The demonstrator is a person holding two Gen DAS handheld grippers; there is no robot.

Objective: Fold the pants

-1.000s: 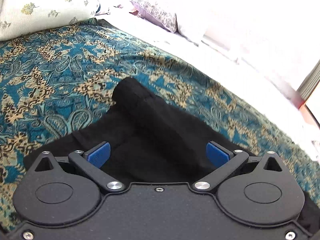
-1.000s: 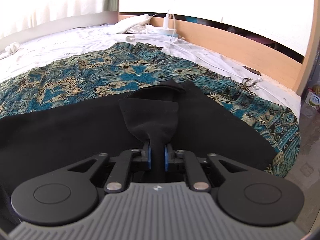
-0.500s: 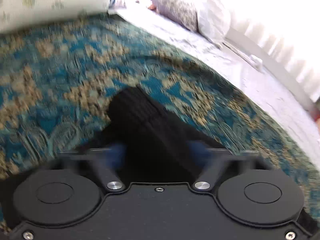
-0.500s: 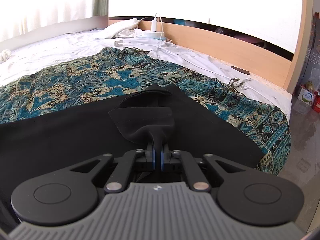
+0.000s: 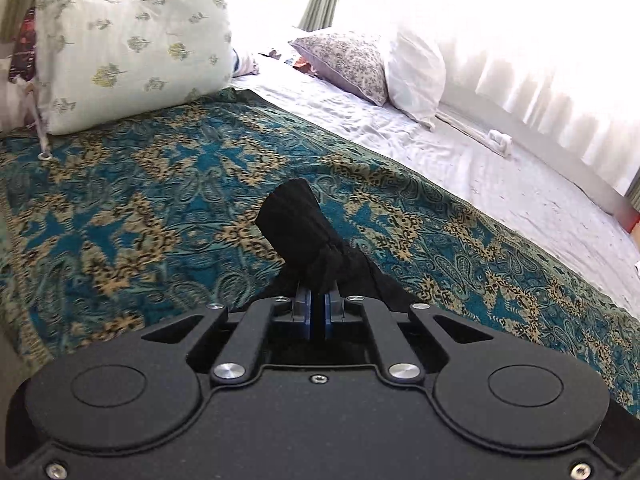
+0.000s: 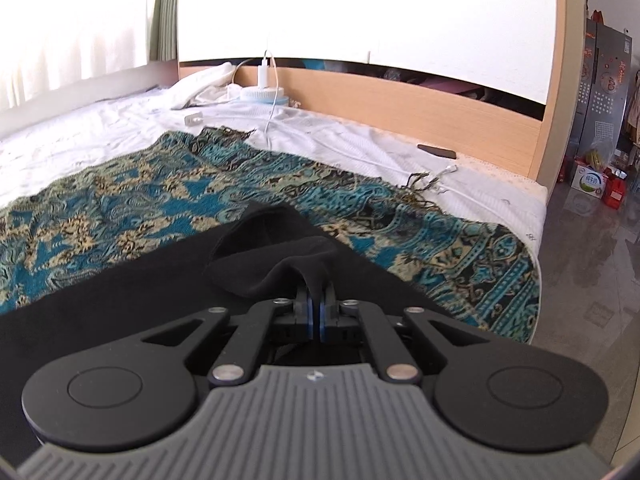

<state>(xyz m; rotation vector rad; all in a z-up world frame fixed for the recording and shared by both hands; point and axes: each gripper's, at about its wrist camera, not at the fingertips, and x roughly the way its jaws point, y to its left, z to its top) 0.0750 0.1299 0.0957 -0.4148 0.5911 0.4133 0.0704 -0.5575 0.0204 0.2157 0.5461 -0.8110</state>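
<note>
The black pants are spread on a teal and gold patterned throw that covers the near part of a bed. In the left wrist view, the left hand-held gripper is clamped on a bunched end of the black fabric, its jaws having just been closing with the cloth between them; the blue pads are pressed nearly together, and the gathered cloth is seen standing up beyond them, clear of the throw. In the right wrist view, the right hand-held gripper is likewise shut on a pinched fold of the pants, with a loose flap draped to its left over the flat black expanse.

Open throw is left ahead of the left gripper, bounded at the far side by a pale floral pillow. A white sheet runs along the right, with a patterned cushion near its far end. In the right wrist view, the fringed edge of the throw is reached just before the mattress corner, beyond which the floor drops away. A wooden board closes the far side. What may be a phone lies near it, though it is too small to be sure.
</note>
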